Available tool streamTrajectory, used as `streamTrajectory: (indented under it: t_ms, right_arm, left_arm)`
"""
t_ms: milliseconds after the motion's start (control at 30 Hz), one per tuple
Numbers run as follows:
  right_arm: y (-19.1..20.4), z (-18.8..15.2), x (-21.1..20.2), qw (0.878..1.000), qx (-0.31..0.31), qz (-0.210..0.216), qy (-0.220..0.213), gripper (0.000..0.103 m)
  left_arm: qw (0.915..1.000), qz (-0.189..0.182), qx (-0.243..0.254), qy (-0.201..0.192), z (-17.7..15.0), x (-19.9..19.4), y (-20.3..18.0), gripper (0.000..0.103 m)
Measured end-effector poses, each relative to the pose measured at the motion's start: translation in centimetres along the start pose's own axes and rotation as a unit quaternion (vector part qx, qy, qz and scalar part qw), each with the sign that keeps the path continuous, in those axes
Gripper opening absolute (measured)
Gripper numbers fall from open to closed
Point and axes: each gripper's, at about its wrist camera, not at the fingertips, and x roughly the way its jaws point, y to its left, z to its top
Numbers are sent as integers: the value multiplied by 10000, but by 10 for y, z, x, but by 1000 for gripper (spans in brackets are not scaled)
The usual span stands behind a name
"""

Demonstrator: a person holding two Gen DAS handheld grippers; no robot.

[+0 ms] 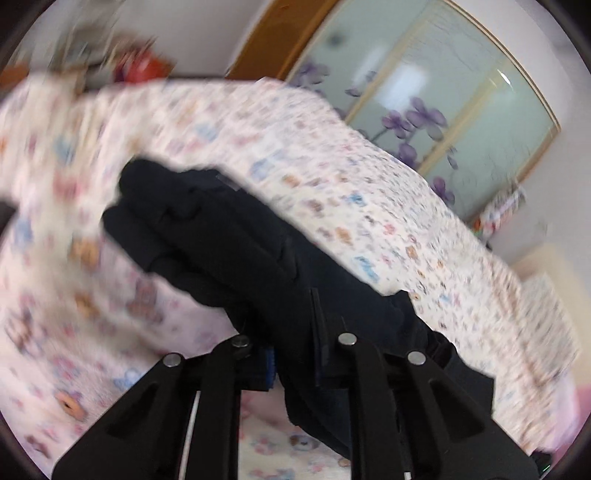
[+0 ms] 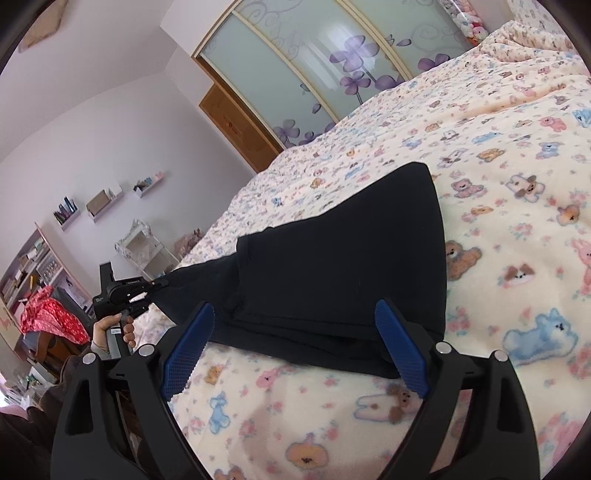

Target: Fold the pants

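Black pants (image 2: 340,258) lie on a bed with a teddy-bear print blanket (image 2: 509,229). In the right wrist view my right gripper (image 2: 295,350) is open, its blue pads (image 2: 400,350) either side of the near edge of the pants, holding nothing. My left gripper (image 2: 155,291) shows at the left, shut on one end of the pants and lifting it off the bed. In the blurred left wrist view the black cloth (image 1: 229,240) runs from between my left gripper's shut fingers (image 1: 295,362) up across the blanket (image 1: 332,155).
A wardrobe with frosted sliding doors and purple flowers (image 2: 332,66) stands behind the bed. Wall shelves (image 2: 99,203) and a bookcase (image 2: 33,273) are at the left, with a red bundle (image 2: 48,314) below. Plush toys (image 2: 469,22) sit at the bed's far end.
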Motion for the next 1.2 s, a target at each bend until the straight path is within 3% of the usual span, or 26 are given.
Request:
streamTrajectory:
  t_ms: [267,433,633,700,833,967,1033,1200]
  right_arm:
    - [-5,6,-16,9989,287,223,-294,91]
    - [-11,13,-27,9969,479,313,-541,91]
    - [-28,21,-46,9922,759,242,-958,91]
    - [-33,23,-54,9902,837,132,-1108,91]
    - [-48,27,-70,9833,1078,-138,-1456,91]
    - [-68,27,-82,9750,1442,-286,-1666,91]
    - [-77,28,-85,9714,1626,-303,-1705,91]
    - [-81,29,-82,9712,1664,-318,-1676,91]
  left_arm:
    - [9915,182,1236,-367,-2,-23,-95,13]
    - [9752,78,2154,-506,-23,-30,-171,13]
    - [9346,-400,3516,-366,-105,-25,-271,13]
    - [9202,-608,3864,-130,-145,-14,-296,13]
    - [8983,-704,4328,271,-212,16,-313,13]
    - [8928,-730,4355,893,-253,51,-308,14]
    - [8859,-570,4548,715,-267,53,-308,14]
    - [8914,-758,4428,591,-260,42,-303,14]
